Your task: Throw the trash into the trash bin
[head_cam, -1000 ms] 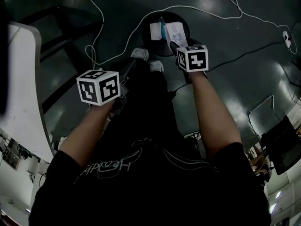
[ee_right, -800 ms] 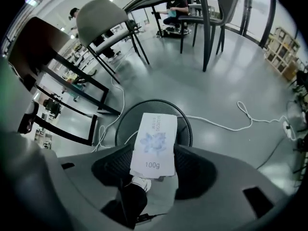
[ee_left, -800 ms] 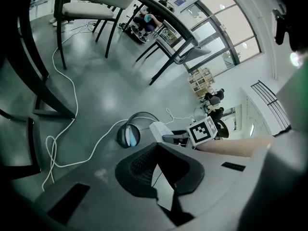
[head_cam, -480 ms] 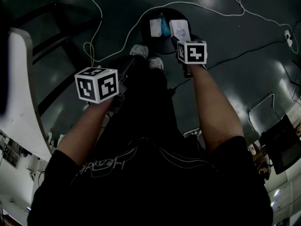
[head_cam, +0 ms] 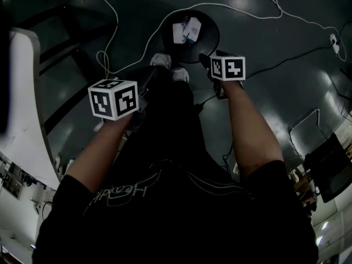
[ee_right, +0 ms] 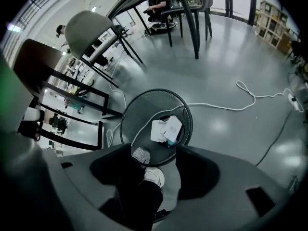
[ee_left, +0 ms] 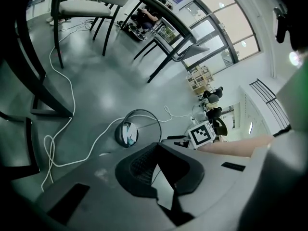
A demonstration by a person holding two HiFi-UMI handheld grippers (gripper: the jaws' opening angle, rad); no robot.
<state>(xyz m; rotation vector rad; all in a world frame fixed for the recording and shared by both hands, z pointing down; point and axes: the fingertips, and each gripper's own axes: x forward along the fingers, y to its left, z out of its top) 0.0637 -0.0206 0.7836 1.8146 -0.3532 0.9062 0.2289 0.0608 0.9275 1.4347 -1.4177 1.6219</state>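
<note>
Now your round black wire-mesh trash bin (head_cam: 212, 37) stands on the glossy grey floor (head_cam: 264, 92) at 12 o'clock from your white shoes (head_cam: 163, 62). It holds the trash: a white card (head_cam: 179, 33) and a white carton with pale blue print (head_cam: 192, 26). They lie side by side and touching, toward the 10 o'clock side of the bin's bottom, with a teal scrap (ee_right: 171, 141) showing at the carton's edge. A white cable (head_cam: 242, 10) curves over the floor past the bin's 12 o'clock side.

A second ago the carton was up at your right gripper, above the bin's 3 o'clock rim. Half a second ago it was already loose inside, beside the card, and since then it has settled further toward 10 o'clock. Your right gripper (head_cam: 212, 58) sits a little lower than before, and its jaws have just been opening. They stand spread wide with nothing between the pads, only the bin and your shoes in sight beyond them. Your left gripper (head_cam: 146, 86) has kept its place, its jaws pressed together on nothing.

From the right gripper's tips the trash lies at about 11 o'clock, down inside the bin and clear of the pads. From the left gripper it lies at about 1 o'clock, well apart.
</note>
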